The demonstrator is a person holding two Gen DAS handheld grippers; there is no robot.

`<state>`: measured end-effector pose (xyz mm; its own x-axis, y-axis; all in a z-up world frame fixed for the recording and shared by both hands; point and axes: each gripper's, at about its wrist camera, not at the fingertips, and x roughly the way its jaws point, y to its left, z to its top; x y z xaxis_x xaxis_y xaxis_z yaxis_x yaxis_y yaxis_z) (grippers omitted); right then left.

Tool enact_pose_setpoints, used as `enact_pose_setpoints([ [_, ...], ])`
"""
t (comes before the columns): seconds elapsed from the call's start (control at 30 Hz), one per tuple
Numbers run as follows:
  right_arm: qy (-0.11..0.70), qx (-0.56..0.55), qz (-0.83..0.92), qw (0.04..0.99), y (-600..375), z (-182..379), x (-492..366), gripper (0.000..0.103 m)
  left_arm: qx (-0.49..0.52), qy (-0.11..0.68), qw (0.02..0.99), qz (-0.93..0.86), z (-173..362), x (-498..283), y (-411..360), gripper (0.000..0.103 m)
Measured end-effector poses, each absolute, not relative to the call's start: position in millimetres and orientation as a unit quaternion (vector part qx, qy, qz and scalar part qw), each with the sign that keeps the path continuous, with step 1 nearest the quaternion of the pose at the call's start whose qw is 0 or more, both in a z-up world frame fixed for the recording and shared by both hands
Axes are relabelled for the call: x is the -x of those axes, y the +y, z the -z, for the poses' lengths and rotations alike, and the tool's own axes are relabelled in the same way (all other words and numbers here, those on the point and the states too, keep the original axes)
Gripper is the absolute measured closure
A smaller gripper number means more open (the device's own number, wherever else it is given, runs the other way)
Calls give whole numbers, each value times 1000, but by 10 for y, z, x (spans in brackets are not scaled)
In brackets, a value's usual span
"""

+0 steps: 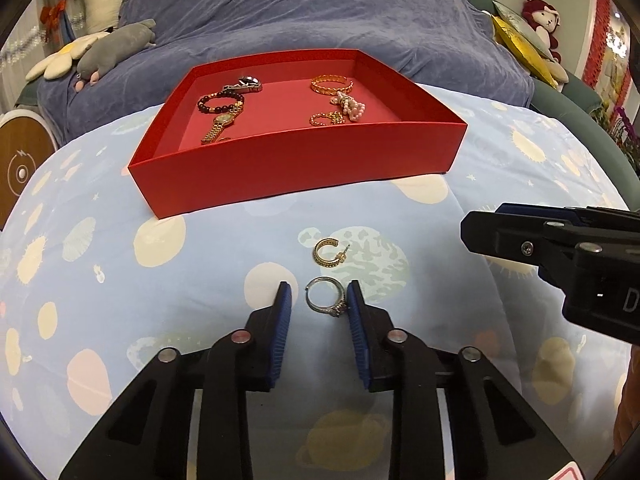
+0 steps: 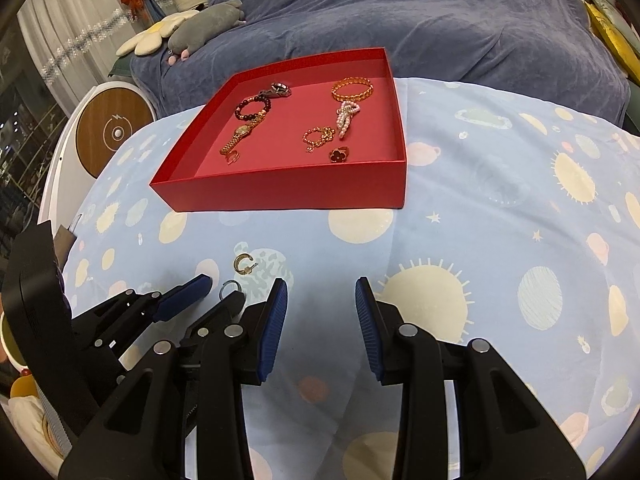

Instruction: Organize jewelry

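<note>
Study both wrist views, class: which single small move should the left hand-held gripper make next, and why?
Probably close the left hand-held gripper on the silver ring. Its jaws stand open with the ring lying on the bedspread between the blue pads, nearer the right one. The gold hoop earring lies just beyond, and the red box already holds the other jewelry.

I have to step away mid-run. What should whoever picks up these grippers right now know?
Left gripper: open, fingers straddling the silver ring on the bedspread, not yet closed on it.
Right gripper: open, empty, over bare bedspread.
Done: watch, bead bracelet, gold bangle, pearl piece, gold chain and red ring lie in the red tray.
Left: the silver ring, then the gold hoop earring just beyond it.
</note>
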<state>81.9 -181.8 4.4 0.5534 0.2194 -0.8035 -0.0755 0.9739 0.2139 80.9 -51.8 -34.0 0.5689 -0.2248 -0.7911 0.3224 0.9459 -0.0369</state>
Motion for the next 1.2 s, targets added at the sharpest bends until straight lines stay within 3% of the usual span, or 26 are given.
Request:
enact_pose_setpoints([
  [0.17,466,-73,-91,877,-1755,-37,-834,69,-40,450,876,168,322,-790,-446,88],
  [0.27,468,-70,-101,875,-1696,-17,-853,69,-38,448,876,172,272,-761,-392,99],
  [0.7,484,-55,-133,863,-1402,137,-942,69,-3,465,870,166,236,-750,25,102],
  [0.77,482,-56,-131,865,-1425,114,-947,69,7,461,871,170,203,-738,17,95],
  [0.8,480,-57,-128,866,-1446,96,-948,69,8,462,870,173,187,-738,-5,89],
  [0.83,477,-58,-125,868,-1475,79,-949,69,9,459,871,176,170,-739,-34,74],
  [0.9,475,-63,-117,870,-1549,56,-959,69,8,449,876,176,136,-735,-105,61],
  [1.13,473,-75,-102,872,-1710,29,-981,69,-15,450,876,173,256,-830,-395,61],
  [1.17,472,-72,-103,872,-1700,26,-979,69,-22,451,875,173,288,-837,-421,64],
  [1.2,472,-69,-104,873,-1690,22,-978,69,-28,451,876,168,319,-844,-427,75],
])
